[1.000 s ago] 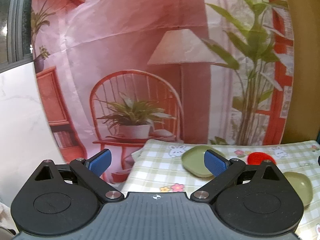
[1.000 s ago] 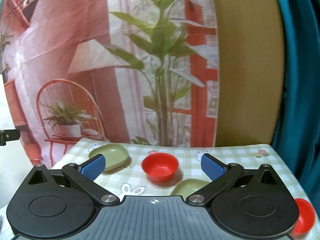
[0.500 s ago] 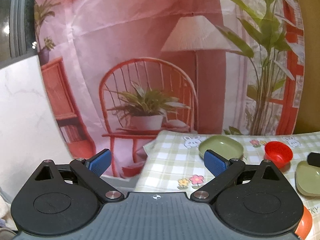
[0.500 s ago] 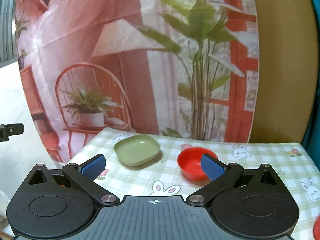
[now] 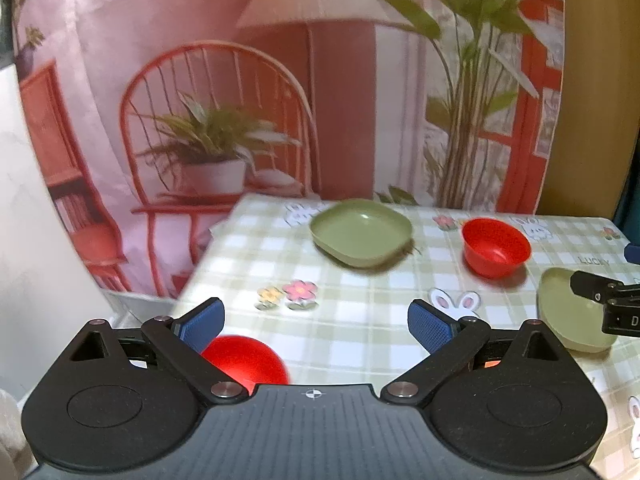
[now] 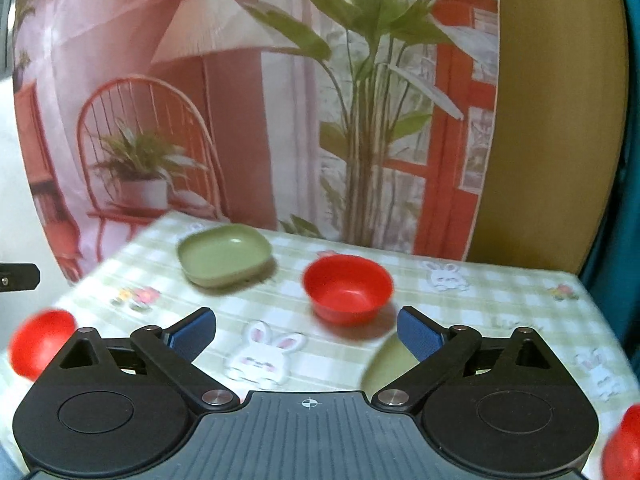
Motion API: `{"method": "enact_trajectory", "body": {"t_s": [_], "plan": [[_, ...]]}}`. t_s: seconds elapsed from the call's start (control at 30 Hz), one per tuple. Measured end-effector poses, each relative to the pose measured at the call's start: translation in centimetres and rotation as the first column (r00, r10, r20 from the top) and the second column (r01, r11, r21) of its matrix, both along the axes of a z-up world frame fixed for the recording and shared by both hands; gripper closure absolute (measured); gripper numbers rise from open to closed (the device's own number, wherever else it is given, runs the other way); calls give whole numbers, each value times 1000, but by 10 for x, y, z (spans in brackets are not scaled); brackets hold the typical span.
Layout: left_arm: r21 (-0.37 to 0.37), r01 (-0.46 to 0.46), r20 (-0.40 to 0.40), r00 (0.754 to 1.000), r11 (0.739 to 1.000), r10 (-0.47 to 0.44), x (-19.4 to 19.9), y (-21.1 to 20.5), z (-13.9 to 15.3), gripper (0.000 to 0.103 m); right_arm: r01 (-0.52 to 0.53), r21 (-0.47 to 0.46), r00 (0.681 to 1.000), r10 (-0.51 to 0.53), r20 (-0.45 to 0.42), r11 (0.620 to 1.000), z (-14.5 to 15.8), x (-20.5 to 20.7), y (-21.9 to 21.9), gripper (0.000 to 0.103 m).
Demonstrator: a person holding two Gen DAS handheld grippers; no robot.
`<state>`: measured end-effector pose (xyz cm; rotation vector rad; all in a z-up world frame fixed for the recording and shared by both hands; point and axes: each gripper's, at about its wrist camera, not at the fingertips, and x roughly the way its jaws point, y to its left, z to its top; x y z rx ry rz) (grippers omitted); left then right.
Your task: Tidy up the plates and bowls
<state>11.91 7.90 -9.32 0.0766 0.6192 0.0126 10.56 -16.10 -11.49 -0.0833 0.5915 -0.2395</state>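
Holding both tongs wide and empty, left gripper (image 5: 316,326) and right gripper (image 6: 306,330), I'd pinch the light, stiff-looking red bowl (image 6: 347,288) by its rim.

- Two green plates are sitting on the table: a far plate (image 5: 362,236) (image 6: 224,254) and a near plate (image 5: 568,312) (image 6: 384,364), the near one partly hidden.
- Three red bowls are showing: a middle bowl (image 5: 496,246) (image 6: 347,288) standing upright, a left bowl (image 5: 246,362) (image 6: 40,340) and a right-edge bowl (image 6: 624,446), both blurred.
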Motion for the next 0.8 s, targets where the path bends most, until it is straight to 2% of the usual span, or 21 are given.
{"method": "enact_trajectory", "body": {"t_s": [0.1,0.23,0.33,0.47,0.57,0.63,0.8], "plan": [[-22,11,-10,1000,1000,-11,6,-9,-2,3,22,-28,1000,-22,-3,999,-4,-2,-15,10],[-20,35,-7,999,999,-35,9,-24,0,3,60,1,998,-60,-6,998,-4,-6,-40,14],[-17,55,-37,998,998,-55,10,-38,-7,3,65,16,998,-65,-7,998,-6,-10,-53,16],[-17,75,-114,991,997,-76,7,-50,-29,3,25,37,999,-23,-40,999,-15,-14,-58,20],[0,83,-185,979,997,-81,5,-57,-49,11,-22,51,995,26,-91,998,-27,-16,-53,29],[6,82,-225,971,997,-78,4,-60,-61,12,-53,71,990,62,-130,996,-37,-16,-49,35],[-33,77,-313,946,996,-84,10,-62,-80,22,-109,126,973,132,-190,986,-58,-15,-38,47]]}}
